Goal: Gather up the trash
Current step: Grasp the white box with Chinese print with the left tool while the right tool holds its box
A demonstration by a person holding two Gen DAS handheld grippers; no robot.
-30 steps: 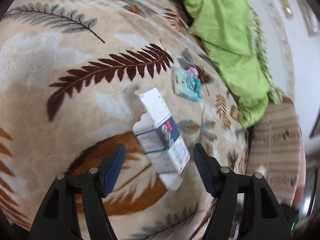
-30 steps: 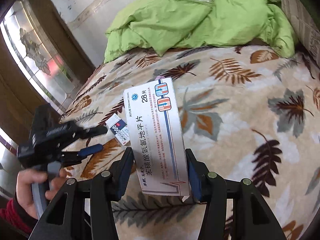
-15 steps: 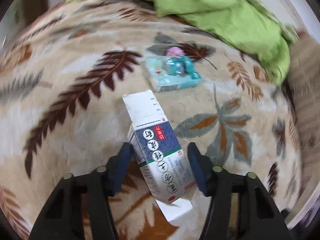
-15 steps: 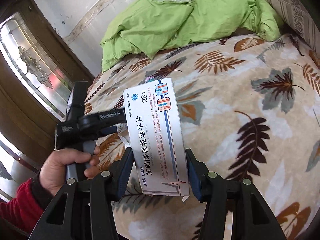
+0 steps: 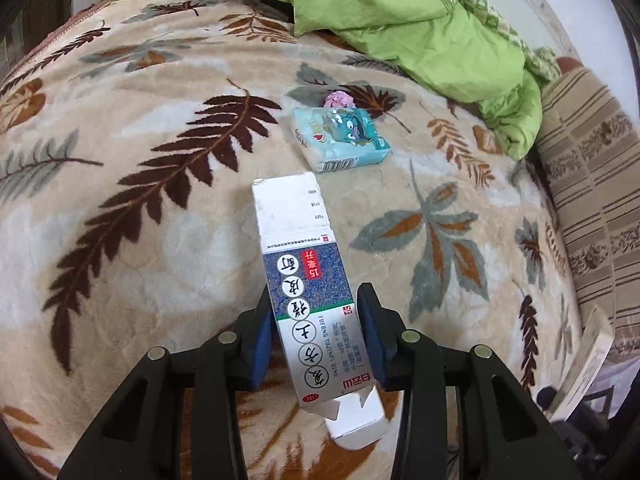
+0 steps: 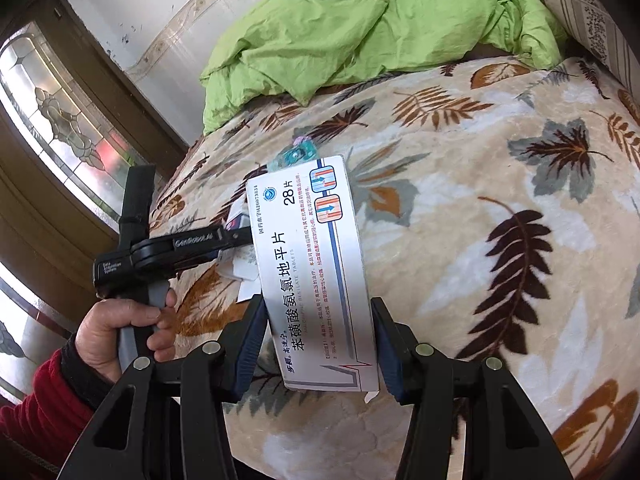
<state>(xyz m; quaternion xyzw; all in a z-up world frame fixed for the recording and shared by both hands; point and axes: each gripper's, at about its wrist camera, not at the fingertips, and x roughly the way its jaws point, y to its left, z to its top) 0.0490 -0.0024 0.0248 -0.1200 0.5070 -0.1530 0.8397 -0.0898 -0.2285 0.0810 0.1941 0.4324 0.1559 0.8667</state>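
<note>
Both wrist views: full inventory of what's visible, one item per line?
blue-and-white medicine box: 1, white with blue panel, end flaps open, between the left gripper's pads
white tablet box: 1, white with blue stripe, clamped in the right gripper
tissue pack: 1, teal, lying on the blanket beyond the blue-and-white box
pink wad: 1, pink, at the tissue pack's far edge
blanket: 1, beige with brown and grey leaves, covers the bed
quilt: 1, lime green, bunched at the far end
striped cushion: 1, tan stripes, right edge of the left view
glass door: 1, brown frame, left of the right view
left hand: 1, red sleeve
left gripper: 1, black, blue pads
right gripper: 1, black, blue pads
</note>
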